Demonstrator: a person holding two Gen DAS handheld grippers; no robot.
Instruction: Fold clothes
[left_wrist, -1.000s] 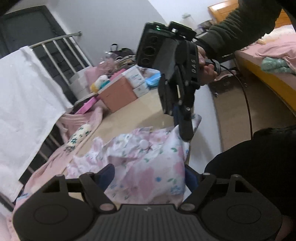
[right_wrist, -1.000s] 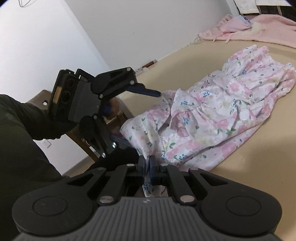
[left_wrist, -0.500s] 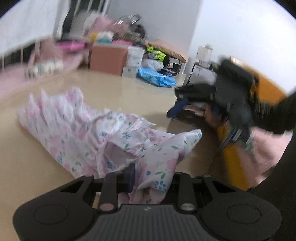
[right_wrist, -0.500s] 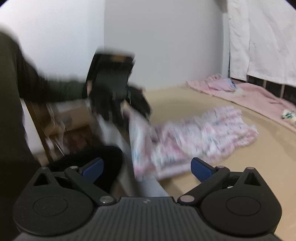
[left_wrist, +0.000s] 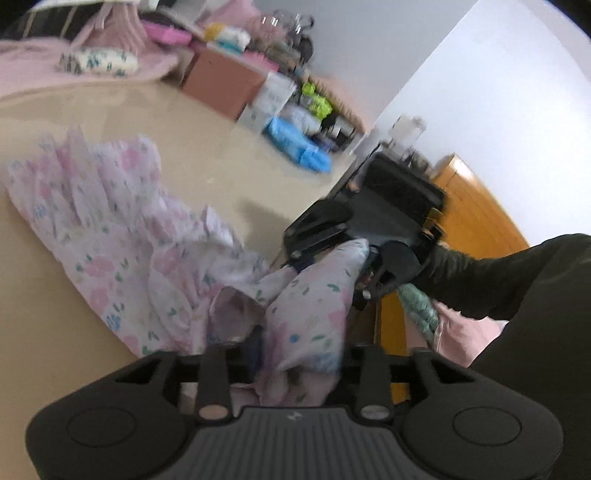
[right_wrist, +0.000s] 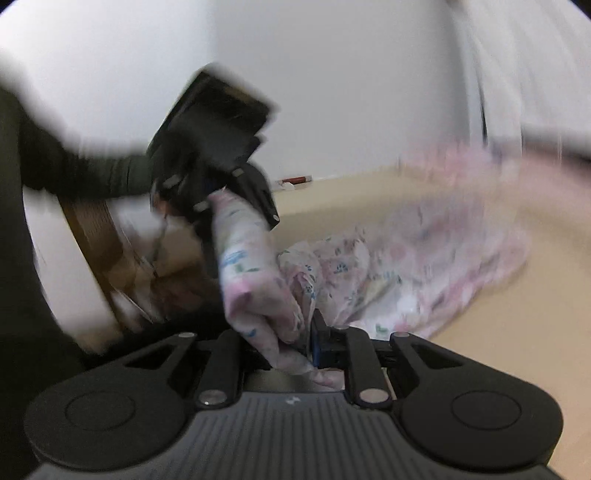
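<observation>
So rn both tools have a bite of the same thing: the thin white cotton garment w/ pink flowers and green leaves (left_wrist: 122, 254). Most of it lies crumpled on the smooth beige tabletop (left_wrist: 207, 155) across the left half of the left wrist view, and one corner is lifted up toward the lower centre. The left black two-finger gripper (left_wrist: 295, 350) is clamped down on that raised corner at the bottom middle of its own view. The right black two-finger gripper (right_wrist: 295, 343) is pinched on another bit of the hem, lower centre of the right wrist view, blue pad right against the cloth. Both frames are blurry, so can't tell exactly how deep either bite goes. Stuff that could go sideways imo: the fabric looks slippery and bunched, so if the 2 grips pull apart too fast a shallow pinch could slip out and the corner drops. Also the bulk is twisted in a heap, so the fold could come out wonky. The table edge (left_wrist: 332, 192) sits close on the right, so cloth could slide off too.
</observation>
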